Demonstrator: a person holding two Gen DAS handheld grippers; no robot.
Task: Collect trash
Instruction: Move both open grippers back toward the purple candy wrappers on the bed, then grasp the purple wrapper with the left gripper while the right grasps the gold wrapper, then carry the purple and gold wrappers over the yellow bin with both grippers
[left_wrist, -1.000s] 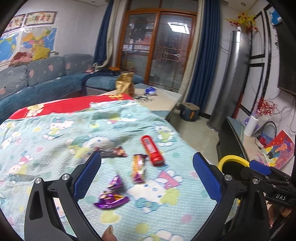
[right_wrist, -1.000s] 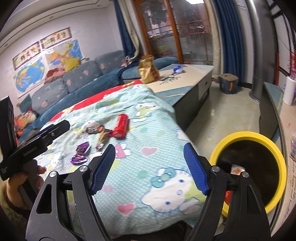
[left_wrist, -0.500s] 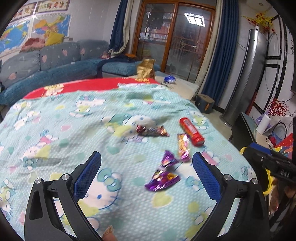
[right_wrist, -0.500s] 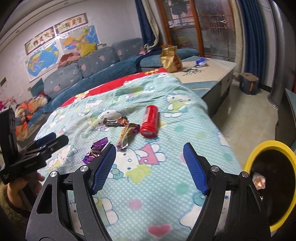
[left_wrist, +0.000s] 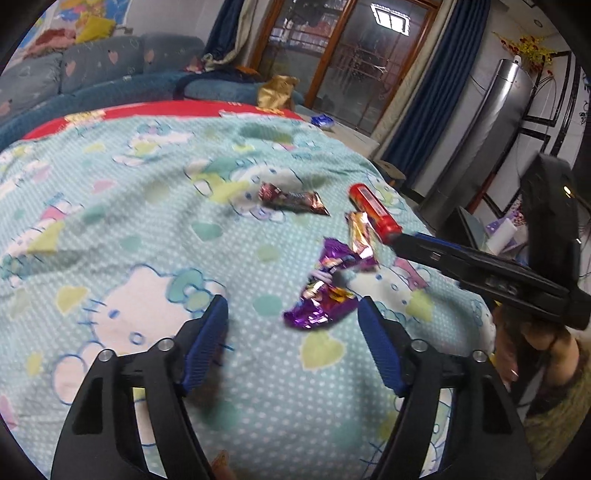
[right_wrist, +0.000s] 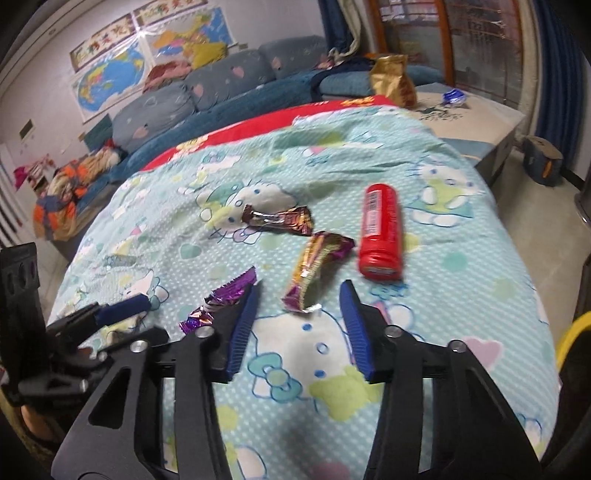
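Note:
Trash lies on a Hello Kitty cloth (left_wrist: 147, 206): a red tube (right_wrist: 380, 232), a dark brown wrapper (right_wrist: 284, 219), a gold-and-purple wrapper (right_wrist: 314, 262) and purple foil wrappers (left_wrist: 325, 295). My left gripper (left_wrist: 291, 328) is open, low over the cloth, with the nearest purple wrapper just ahead between its fingertips. My right gripper (right_wrist: 299, 306) is open, its fingertips on either side of the near end of the gold-and-purple wrapper. In the right wrist view the purple wrappers (right_wrist: 221, 299) lie beside the right gripper's left finger. Each gripper shows in the other's view: the right one (left_wrist: 406, 238), the left one (right_wrist: 122, 308).
A yellow bin rim (right_wrist: 569, 339) shows at the right edge beside the table. A gold bag (right_wrist: 391, 83) and a blue packet (right_wrist: 456, 96) sit on a low table behind. A blue sofa (right_wrist: 207, 96) runs along the back.
Both grippers have dropped lower and moved in toward the wrappers. Their jaws have narrowed but stay open. The right gripper has swung left, away from the yellow bin.

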